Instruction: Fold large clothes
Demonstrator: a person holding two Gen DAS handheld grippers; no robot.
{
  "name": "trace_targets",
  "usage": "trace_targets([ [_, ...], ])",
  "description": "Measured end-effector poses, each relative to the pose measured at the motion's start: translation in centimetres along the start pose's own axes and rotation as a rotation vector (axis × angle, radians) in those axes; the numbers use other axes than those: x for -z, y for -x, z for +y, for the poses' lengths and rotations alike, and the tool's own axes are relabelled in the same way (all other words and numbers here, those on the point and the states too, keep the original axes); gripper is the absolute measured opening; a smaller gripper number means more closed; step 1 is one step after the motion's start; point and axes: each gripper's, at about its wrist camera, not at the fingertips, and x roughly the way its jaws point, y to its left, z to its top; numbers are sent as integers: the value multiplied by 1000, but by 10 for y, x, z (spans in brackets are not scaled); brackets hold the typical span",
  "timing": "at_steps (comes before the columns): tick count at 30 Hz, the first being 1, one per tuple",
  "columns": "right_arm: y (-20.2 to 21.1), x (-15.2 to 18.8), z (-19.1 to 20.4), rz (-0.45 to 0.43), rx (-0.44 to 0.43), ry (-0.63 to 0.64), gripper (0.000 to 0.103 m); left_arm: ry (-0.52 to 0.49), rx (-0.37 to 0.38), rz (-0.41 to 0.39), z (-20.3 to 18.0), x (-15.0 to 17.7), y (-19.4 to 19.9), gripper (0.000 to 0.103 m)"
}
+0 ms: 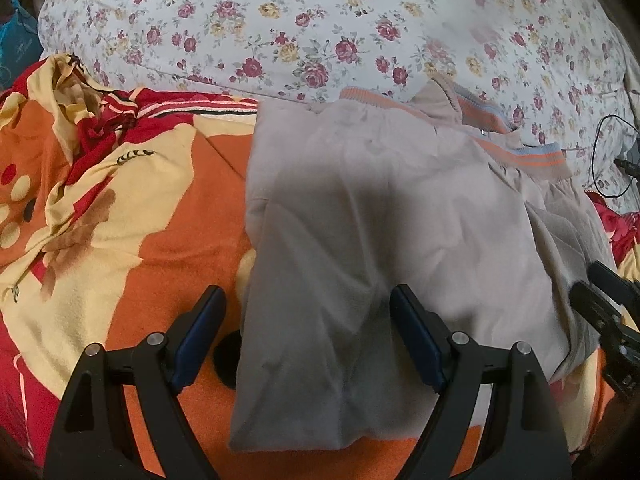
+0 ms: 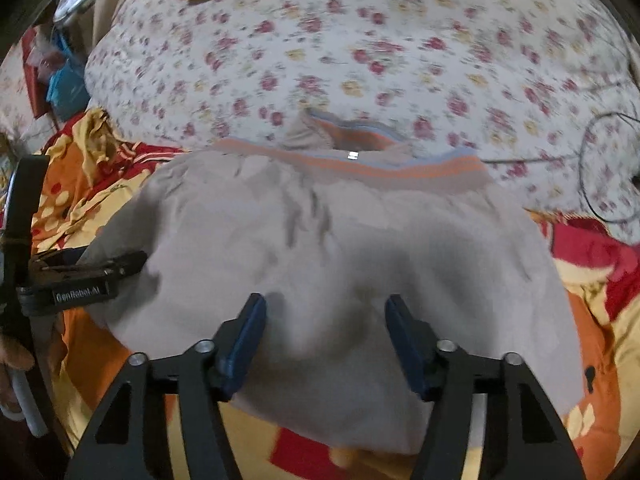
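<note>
Far left, on the bed: rumpled fleece blanket (image 1: 120, 200) in orange, cream and red, soft and napped, bunched into ridges at its far edge. Beyond it, a smooth white floral sheet (image 1: 320, 20) with red and yellow roses, mostly bare. Centre: folded beige garment (image 1: 360, 220), matte and lightly creased, roughly rectangular, lying flat on the blanket; straight left edge, ribbed orange-and-blue striped band (image 1: 536, 158) along the far edge, touching the sheet. Left claw (image 1: 308, 308) wide, blue pads astride the garment's near left edge, gripping nothing. Right claw (image 2: 324, 320) partly spread above the garment's near middle, nothing pinched, blurred. Far right: thin black cable (image 1: 600, 160) looped on the sheet. Open blanket left and near.
</note>
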Motion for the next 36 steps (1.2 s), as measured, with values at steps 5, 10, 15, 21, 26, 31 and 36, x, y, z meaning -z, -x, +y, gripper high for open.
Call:
trace_targets([
  [5,-28,-10,13,13,11,3,59,4,4,4,1,-2,-2,84],
  [10,-66,-3,8,70,36,-31,62,9,7,12,0,-3,-6,84],
  [15,-64,-2,1,58,13,-37,62,15,11,19,1,-3,-9,84],
  [21,-52,3,-12,57,-20,-85,63,27,14,23,1,-4,-11,87],
  [26,-38,7,-14,39,-41,-68,63,52,60,55,6,-8,-14,87],
  [31,-28,12,-19,4,-60,-39,68,163,191,88,26,-14,-19,87],
  [36,-32,18,-27,-3,-115,-79,70,239,309,64,35,-18,-21,87],
])
